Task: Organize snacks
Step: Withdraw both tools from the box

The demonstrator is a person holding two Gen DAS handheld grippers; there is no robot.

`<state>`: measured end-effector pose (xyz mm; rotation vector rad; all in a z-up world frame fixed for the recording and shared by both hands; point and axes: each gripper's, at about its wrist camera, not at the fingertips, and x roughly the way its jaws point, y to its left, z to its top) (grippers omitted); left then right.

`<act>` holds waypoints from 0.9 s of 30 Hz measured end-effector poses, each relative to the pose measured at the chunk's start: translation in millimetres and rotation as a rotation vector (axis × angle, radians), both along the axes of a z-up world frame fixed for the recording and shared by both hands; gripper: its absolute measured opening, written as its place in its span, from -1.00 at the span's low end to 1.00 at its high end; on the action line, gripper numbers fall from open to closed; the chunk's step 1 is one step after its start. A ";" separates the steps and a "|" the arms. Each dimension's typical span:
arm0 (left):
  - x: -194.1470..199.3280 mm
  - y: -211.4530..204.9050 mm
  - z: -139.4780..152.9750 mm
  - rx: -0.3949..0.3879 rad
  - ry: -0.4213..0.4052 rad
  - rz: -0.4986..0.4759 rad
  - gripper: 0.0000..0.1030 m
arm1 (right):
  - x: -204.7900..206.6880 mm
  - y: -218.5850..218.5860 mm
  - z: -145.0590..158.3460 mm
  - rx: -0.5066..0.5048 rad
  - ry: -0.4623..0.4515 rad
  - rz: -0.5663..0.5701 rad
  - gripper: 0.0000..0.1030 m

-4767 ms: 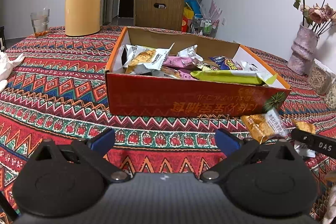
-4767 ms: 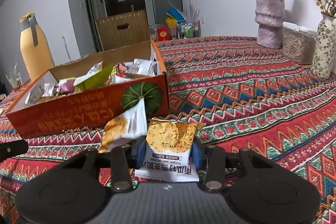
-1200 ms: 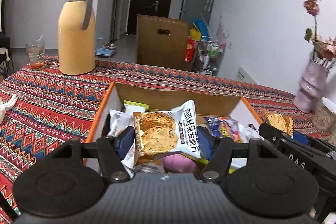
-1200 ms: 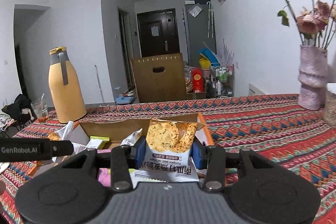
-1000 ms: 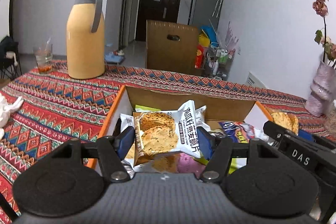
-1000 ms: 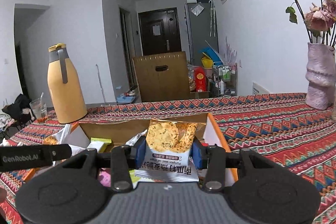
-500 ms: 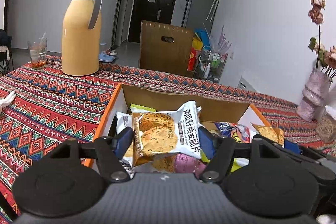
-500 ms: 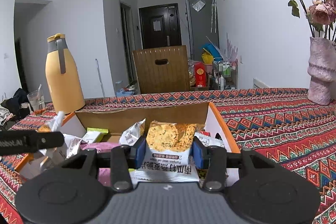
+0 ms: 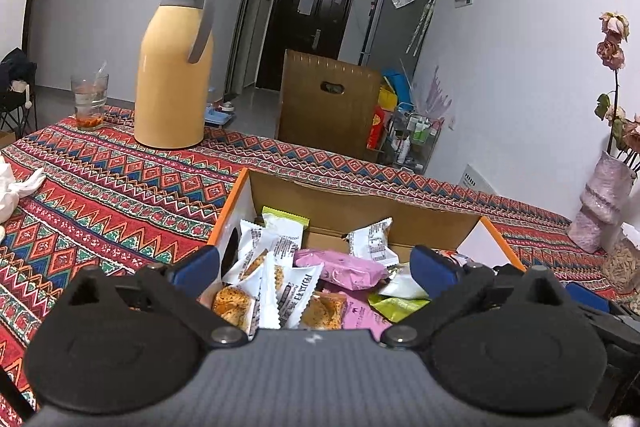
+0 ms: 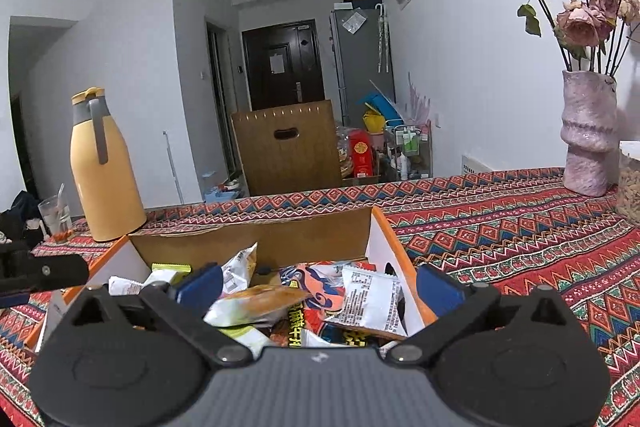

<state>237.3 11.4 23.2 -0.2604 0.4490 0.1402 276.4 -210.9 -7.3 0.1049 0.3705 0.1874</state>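
Both tongs, left tongs [image 9: 315, 265] and right tongs [image 10: 319, 285], have just spread wide (nothing between them), their pumpkin-cracker packets [image 9: 294, 293] now lying among snacks inside the orange cardboard box [image 9: 360, 211].

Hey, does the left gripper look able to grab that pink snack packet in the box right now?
Probably yes. The left gripper has just opened wide over the cardboard box, and the pink snack packet lies on top of the pile, uncovered, with nothing between the jaws.
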 end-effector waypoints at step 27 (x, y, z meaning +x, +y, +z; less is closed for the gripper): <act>-134.9 -3.4 34.2 0.080 -0.048 -0.058 1.00 | -142.0 -15.1 33.0 -0.022 -0.027 0.014 1.00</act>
